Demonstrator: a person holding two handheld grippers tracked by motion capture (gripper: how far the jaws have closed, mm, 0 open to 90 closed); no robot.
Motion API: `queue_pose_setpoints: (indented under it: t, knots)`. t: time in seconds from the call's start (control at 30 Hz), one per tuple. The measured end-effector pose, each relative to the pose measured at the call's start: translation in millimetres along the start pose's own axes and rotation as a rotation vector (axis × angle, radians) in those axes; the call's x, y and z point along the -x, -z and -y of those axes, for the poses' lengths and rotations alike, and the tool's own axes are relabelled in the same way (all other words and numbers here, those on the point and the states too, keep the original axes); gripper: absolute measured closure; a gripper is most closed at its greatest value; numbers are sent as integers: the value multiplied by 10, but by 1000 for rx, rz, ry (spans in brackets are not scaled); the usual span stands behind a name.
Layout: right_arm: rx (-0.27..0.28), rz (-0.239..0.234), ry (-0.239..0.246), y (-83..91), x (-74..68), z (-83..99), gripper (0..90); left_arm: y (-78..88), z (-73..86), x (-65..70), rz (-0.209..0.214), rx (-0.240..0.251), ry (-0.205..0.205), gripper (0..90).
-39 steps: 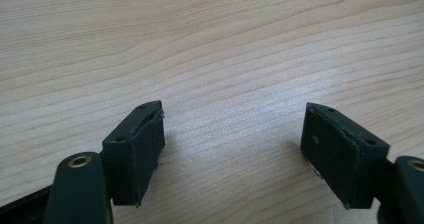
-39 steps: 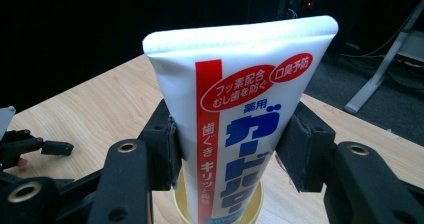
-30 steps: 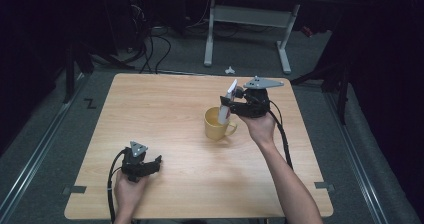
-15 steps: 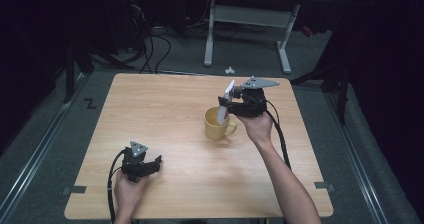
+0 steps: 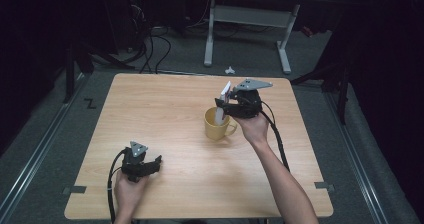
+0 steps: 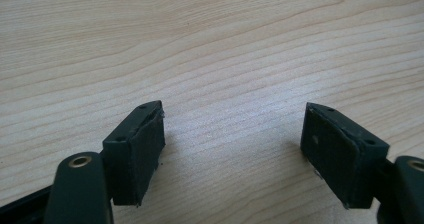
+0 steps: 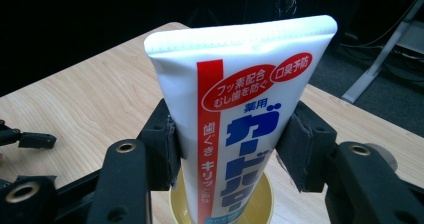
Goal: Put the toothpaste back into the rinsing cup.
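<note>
Toothpaste tube (image 7: 240, 129) clamped in right tongs (image 7: 232, 144) above mug (image 5: 216, 125); left tongs (image 6: 232, 149) gape.

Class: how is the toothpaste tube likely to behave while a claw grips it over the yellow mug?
The toothpaste tube is probably soft: the right claw pinches its flat sides, so it may dent. Its glossy skin could slip. Standing tall in the yellow mug, it would likely lean on the rim once released.
</note>
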State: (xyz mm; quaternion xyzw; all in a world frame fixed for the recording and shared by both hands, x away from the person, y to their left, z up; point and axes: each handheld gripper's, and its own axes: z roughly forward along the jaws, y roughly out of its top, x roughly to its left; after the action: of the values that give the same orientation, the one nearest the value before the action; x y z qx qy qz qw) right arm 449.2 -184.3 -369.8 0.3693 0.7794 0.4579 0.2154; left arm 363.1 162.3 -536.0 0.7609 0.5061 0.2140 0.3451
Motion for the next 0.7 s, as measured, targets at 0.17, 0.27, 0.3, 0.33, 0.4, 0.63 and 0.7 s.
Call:
queue_pose_setpoints:
  t: [0.17, 0.27, 0.3, 0.33, 0.4, 0.63, 0.7]
  knots:
    - [-2, 2, -2, -20, -1, 7, 479, 0, 0, 0, 0, 0, 0, 259]
    - [-2, 0, -2, -35, -5, 12, 477, 0, 0, 1, 0, -1, 0, 259]
    - [-7, 3, 1, -39, -7, 13, 477, 0, 0, 0, -1, 0, -1, 260]
    - [-8, 4, 1, -45, -9, 15, 477, 0, 0, 0, 0, 0, 0, 260]
    - [-10, 3, -4, -57, -7, 23, 476, 0, 0, 1, 0, -1, 0, 260]
    - [-18, 6, -13, -93, 6, 64, 477, 0, 0, 1, 0, -1, 0, 259]
    - [-20, 10, -14, -100, 13, 72, 477, 0, -1, 2, -1, -1, -1, 260]
